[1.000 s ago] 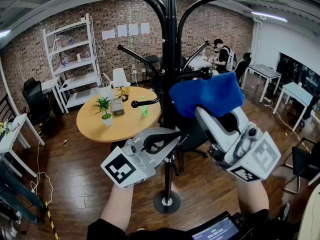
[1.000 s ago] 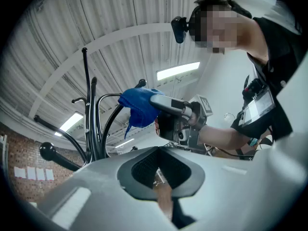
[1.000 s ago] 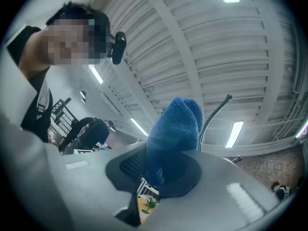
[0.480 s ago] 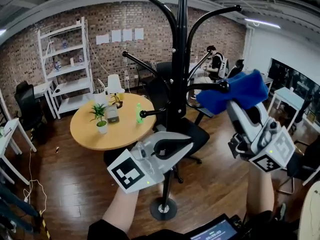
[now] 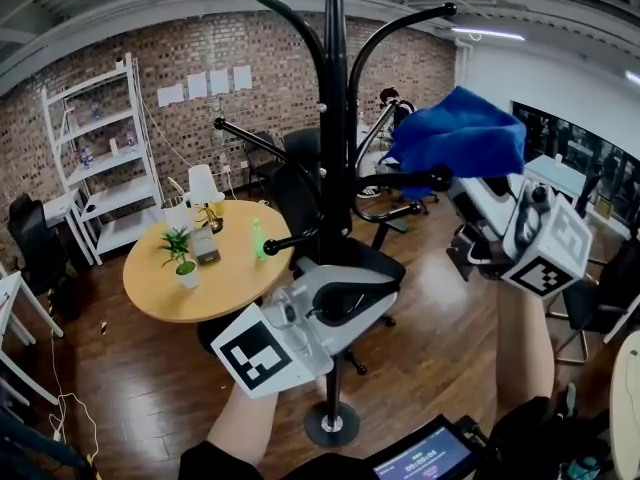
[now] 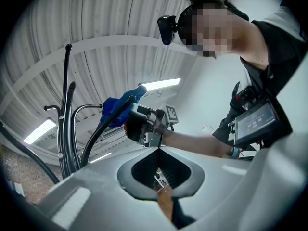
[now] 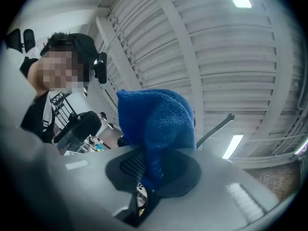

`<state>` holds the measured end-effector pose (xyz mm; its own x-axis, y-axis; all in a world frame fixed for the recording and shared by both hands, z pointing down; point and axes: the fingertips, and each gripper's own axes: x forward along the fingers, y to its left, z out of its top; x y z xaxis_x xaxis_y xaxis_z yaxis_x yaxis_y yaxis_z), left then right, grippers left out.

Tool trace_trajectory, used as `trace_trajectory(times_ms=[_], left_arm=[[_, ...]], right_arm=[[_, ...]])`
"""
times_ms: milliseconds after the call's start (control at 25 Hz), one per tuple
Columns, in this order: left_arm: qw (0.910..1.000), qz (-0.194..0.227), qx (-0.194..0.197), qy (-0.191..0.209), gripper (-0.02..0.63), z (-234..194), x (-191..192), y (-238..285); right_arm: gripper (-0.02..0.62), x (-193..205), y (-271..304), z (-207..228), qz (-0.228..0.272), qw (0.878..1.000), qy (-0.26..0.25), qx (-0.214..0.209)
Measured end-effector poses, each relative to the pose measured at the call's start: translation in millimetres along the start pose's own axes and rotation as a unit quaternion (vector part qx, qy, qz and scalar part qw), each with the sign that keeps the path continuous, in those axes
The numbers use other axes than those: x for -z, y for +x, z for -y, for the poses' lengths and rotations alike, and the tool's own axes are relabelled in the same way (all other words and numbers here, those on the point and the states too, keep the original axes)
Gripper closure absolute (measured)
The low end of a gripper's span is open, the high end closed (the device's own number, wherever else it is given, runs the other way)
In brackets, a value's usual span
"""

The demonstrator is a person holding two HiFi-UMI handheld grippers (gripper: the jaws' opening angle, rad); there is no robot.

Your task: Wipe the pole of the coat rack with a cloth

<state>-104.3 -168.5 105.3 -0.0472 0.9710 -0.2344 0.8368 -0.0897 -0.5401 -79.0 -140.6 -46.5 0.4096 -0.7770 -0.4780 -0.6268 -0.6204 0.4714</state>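
Note:
The black coat rack pole (image 5: 333, 148) runs from the ceiling edge down to a round base (image 5: 330, 424), with curved hook arms around it. My right gripper (image 5: 472, 186) is raised to the right of the pole and is shut on a blue cloth (image 5: 458, 133). The cloth hangs just above a ball-tipped hook arm (image 5: 437, 178), apart from the pole. In the right gripper view the cloth (image 7: 156, 124) bulges out of the right gripper (image 7: 153, 165). My left gripper (image 5: 360, 286) sits low in front of the pole, shut on nothing. In the left gripper view the left gripper (image 6: 159, 150) points up and the pole (image 6: 65, 119) stands off to the left.
A round wooden table (image 5: 160, 293) with a potted plant (image 5: 180, 253), a lamp and a green bottle (image 5: 258, 238) stands left of the rack. A black office chair (image 5: 352, 260) is right behind the pole. White shelves (image 5: 100, 153) line the brick wall. Desks and chairs fill the right side.
My right gripper has carried the blue cloth away from the pole to the right and then upward. The left gripper has stayed low by the pole.

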Motion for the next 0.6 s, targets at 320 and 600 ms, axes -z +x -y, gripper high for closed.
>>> trace_trajectory(times_ms=[320,600], left_arm=[[0.9993,-0.018,-0.031,0.003,0.603,-12.8,4.1,-9.3],[0.9985,-0.028,-0.046,-0.002,0.603,-15.4,13.0,-16.9]], right_arm=[[0.551,44.6,24.2,10.9,-0.025,0.999,0.043,-0.010],[0.551,123.3,34.2,28.2,-0.155,0.987,-0.004,0.050]])
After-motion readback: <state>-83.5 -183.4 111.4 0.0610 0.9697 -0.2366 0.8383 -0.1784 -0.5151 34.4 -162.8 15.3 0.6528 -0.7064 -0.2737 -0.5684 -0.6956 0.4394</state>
